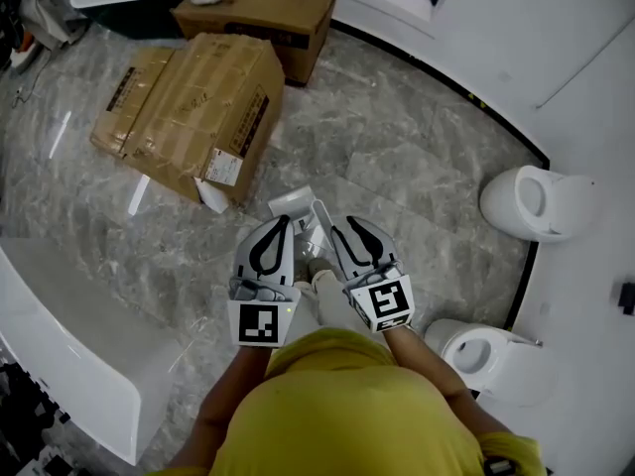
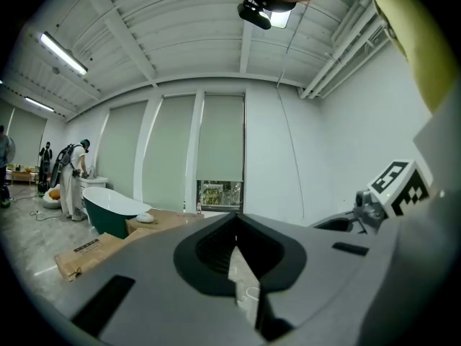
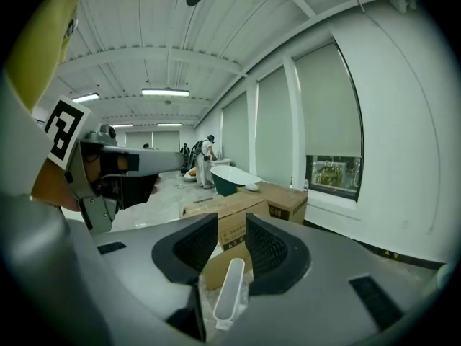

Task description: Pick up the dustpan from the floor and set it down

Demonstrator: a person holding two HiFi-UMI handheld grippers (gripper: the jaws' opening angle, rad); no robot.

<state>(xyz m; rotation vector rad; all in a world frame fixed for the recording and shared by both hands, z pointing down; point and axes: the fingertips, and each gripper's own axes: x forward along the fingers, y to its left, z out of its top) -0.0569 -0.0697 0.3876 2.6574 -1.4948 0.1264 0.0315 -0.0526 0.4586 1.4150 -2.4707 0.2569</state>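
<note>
The white dustpan stands on the grey marble floor just in front of the person, its long handle slanting toward them. In the right gripper view the handle lies in the gap between the two jaws, and neither pad presses on it. My right gripper is open around it. My left gripper hangs close beside the pan's left side, its tips meeting and nothing held.
Flat cardboard boxes lie just beyond the dustpan, another box behind them. Two white toilets stand at the right by the wall. A white bathtub rim runs along the left. People work near a green tub far off.
</note>
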